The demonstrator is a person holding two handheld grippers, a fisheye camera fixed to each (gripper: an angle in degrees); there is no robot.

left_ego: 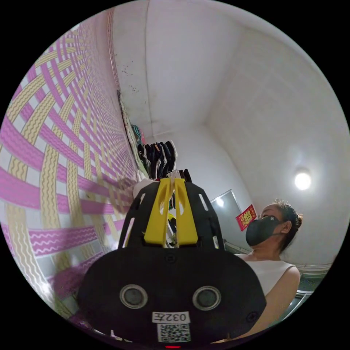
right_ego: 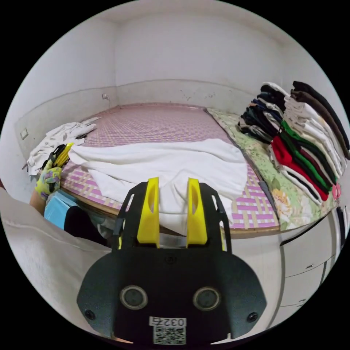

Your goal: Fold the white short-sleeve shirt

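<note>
While the white short-sleeve cotton shirt [right_ego: 164,164] lies spread across the near edge of the bed [right_ego: 251,207], on its purple-and-cream woven mat, its long axis runs from side to side in the right gripper view, crosswise to the way the right gripper [right_ego: 171,193] points. That gripper hangs just off the bed's edge with its yellow jaws apart and empty; the shirt's near hem, which droops a little over the edge, sits directly ahead of them, close but not touching.

The left gripper [right_ego: 60,155] is seen in the right gripper view at the shirt's far left end, held by a hand in a yellow-green glove [right_ego: 47,180]. Its yellow jaws meet the cloth's corner there. In the left gripper view those jaws stand together, though whether cloth is pinched between them I cannot tell.

So the left end looks held, and the right gripper seems best placed for the near hem. Stacks of folded clothes [right_ego: 302,146] stand well apart at the right, on a floral sheet.
</note>
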